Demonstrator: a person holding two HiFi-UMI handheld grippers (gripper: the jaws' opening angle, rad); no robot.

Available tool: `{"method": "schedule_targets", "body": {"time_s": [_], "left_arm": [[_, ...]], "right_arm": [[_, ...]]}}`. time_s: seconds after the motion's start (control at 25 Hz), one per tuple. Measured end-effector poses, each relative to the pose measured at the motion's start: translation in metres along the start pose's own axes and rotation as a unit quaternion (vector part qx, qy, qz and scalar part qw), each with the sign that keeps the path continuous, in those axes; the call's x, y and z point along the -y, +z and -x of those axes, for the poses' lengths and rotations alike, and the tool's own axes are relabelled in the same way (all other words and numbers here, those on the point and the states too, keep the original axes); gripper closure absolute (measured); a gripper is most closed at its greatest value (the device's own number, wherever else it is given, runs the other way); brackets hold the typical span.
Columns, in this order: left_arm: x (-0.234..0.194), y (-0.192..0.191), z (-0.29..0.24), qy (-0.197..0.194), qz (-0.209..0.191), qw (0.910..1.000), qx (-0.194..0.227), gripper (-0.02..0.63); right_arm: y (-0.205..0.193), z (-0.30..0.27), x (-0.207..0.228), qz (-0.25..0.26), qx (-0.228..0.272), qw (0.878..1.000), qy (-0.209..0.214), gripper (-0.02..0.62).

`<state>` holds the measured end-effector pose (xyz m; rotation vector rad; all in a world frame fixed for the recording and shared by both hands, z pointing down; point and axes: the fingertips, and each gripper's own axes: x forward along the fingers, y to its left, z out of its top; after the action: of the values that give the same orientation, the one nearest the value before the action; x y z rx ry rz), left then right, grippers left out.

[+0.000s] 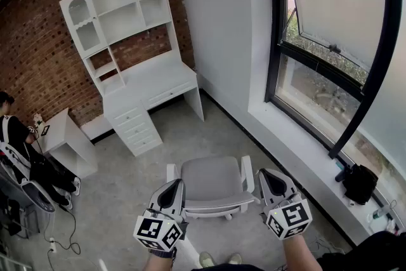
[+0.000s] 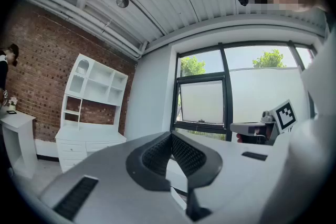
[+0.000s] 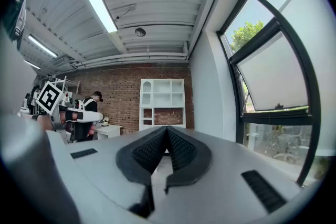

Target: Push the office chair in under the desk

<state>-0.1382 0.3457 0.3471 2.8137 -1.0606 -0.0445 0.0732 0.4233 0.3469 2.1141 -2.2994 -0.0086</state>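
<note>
Grey office chair [image 1: 212, 178], seen from steeply above, stands on the pale floor [image 1: 127, 200] directly in front of the person, well apart from the white desk [image 1: 155, 80] it belongs under. The desk carries a tall shelf unit [image 1: 120, 9] and sits against a red brick wall [image 1: 38, 41] at the upper left of the head view. Its knee space opens between the drawer stack [image 1: 134, 127] on one side and a side panel [image 1: 194, 103] on the other.

To reach that space, the chair has to travel forward and to the left, on a diagonal across the floor, not straight ahead. The chair's backrest [image 1: 212, 203] is on the person's side and its seat points away (not squarely at the desk opening, as far as this angle lets one judge).

The left gripper [image 1: 176, 185] is beside the chair's left armrest [image 1: 171, 172] and the right gripper [image 1: 262, 173] is beside its right armrest [image 1: 247, 173], one on each side of the backrest. Whether either touches the chair cannot be told. Both are held level, and each gripper's own view shows its ribbed jaws pressed together with nothing between them.

Both hands are about equally near the chair. A push weighted toward the right side would probably steer it left, toward the opening.
</note>
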Motion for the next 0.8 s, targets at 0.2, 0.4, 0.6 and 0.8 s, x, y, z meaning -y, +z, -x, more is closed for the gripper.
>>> {"method": "schedule_targets", "body": {"time_s": [0.2,0.4,0.6,0.8], "left_arm": [[0.003,-0.008,0.004,0.002,0.001,1.0000,-0.003,0.600],[0.006,-0.010,0.007,0.005,0.001,1.0000,-0.004,0.600],[0.011,-0.014,0.010,0.009,-0.003,0.9999,-0.009,0.600],[0.011,-0.027,0.005,0.014,-0.002,0.9997,-0.018,0.600]], "right_arm": [[-0.005,0.005,-0.001,0.002,-0.002,1.000,0.001,0.592],[-0.006,0.008,-0.003,0.003,-0.002,1.000,0.004,0.592],[-0.007,0.014,-0.005,0.002,-0.002,1.000,0.007,0.592],[-0.014,0.016,-0.002,-0.007,-0.006,1.000,0.016,0.592]]}}
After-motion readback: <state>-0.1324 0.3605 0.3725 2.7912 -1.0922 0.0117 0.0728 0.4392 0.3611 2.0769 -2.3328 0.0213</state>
